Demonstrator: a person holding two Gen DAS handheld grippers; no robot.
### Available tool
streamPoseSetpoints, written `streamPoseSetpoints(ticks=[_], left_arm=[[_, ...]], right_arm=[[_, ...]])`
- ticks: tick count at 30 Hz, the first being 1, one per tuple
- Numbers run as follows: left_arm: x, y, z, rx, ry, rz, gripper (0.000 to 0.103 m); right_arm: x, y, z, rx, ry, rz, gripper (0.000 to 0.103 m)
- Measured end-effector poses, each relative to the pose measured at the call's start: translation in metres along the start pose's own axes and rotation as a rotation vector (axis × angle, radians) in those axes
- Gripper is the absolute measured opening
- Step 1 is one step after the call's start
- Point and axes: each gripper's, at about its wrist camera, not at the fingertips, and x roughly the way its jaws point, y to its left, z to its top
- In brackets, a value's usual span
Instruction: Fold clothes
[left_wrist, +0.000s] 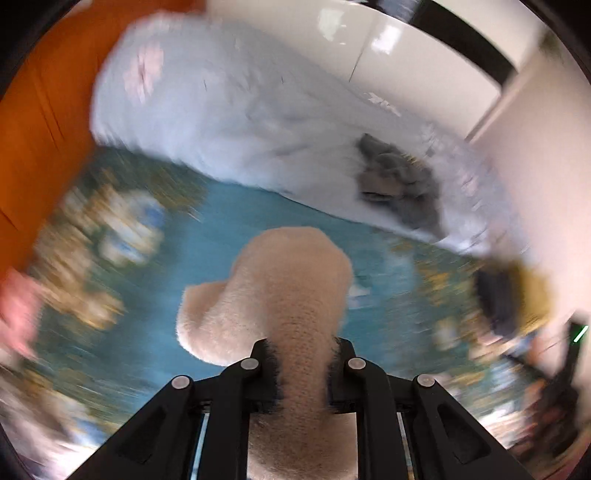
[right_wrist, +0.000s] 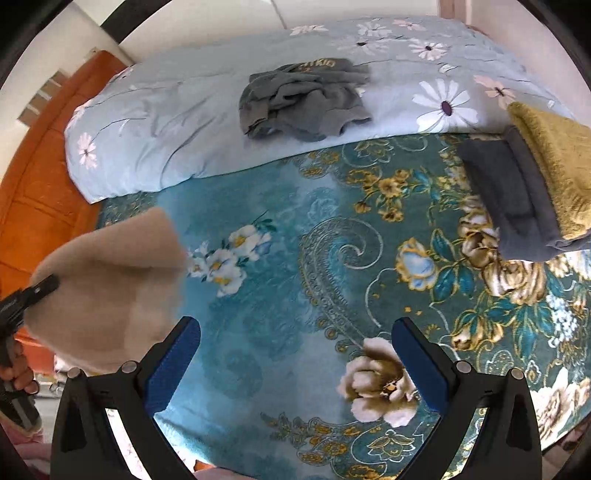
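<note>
Two black fingers (left_wrist: 264, 363) of the left gripper (left_wrist: 304, 369) are pinching a fuzzy beige knit garment (left_wrist: 280, 295), lifting it clear of the teal floral bedspread (right_wrist: 280, 280) for folding, while the right gripper (right_wrist: 295, 354) is hovering wide open, empty, apparently waiting to take a second corner.

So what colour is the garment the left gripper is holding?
Beige garment, fuzzy knit; clearest in the left wrist view.

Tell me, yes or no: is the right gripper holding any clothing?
No: in the right wrist view the right gripper stands open over the teal floral blanket with nothing between its blue pads.
</note>
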Motion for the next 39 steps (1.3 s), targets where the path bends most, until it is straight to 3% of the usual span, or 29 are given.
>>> streamPoseSetpoints(ticks=[3, 6, 11, 13, 17, 19, 21, 23, 27, 30, 34, 36, 39], left_arm=[[-0.008, -0.032, -0.013, 0.148, 0.024, 0.173, 0.016], [0.024, -0.07, -0.027, 0.189, 0.105, 0.251, 0.016], [0.118, -0.126, -0.059, 0.129, 0.354, 0.232, 0.016], [0.139, -0.147, -0.072, 0.091, 0.439, 0.198, 0.017], [0.153, -0.197, -0.077, 0.139, 0.487, 0.188, 0.024], [0.149, -0.204, -0.07, 0.09, 0.504, 0.134, 0.03], [0.137, -0.2, -0.064, 0.031, 0.485, 0.064, 0.036], [0.12, -0.199, -0.061, 0.009, 0.437, 0.01, 0.049], [0.075, -0.17, -0.055, -0.02, 0.277, -0.077, 0.054], [0.041, -0.121, -0.055, -0.093, 0.112, -0.134, 0.061], [0.015, -0.036, -0.073, -0.276, -0.056, -0.105, 0.062], [0.014, 0.012, -0.085, -0.375, -0.08, -0.095, 0.063], [0.027, 0.074, -0.099, -0.482, -0.038, -0.083, 0.063]], right_arm=[[0.0, -0.004, -0.007, -0.01, -0.006, 0.044, 0.103], [-0.001, -0.015, -0.016, -0.023, 0.011, 0.083, 0.103], [-0.014, -0.05, -0.034, -0.009, 0.032, 0.052, 0.103], [-0.028, -0.069, -0.04, -0.006, 0.022, 0.022, 0.103], [-0.052, -0.107, -0.047, 0.019, 0.003, -0.048, 0.103], [-0.06, -0.123, -0.048, 0.039, -0.002, -0.078, 0.103], [-0.064, -0.129, -0.048, 0.038, -0.002, -0.089, 0.103], [-0.063, -0.126, -0.045, 0.01, 0.004, -0.087, 0.103], [-0.045, -0.103, -0.041, -0.068, 0.058, -0.069, 0.103], [-0.03, -0.067, -0.032, -0.164, 0.074, -0.057, 0.103], [-0.02, -0.003, -0.011, -0.266, 0.028, -0.011, 0.103], [-0.015, 0.032, -0.003, -0.303, 0.011, 0.047, 0.103], [0.005, 0.08, -0.002, -0.374, 0.047, 0.085, 0.103]])
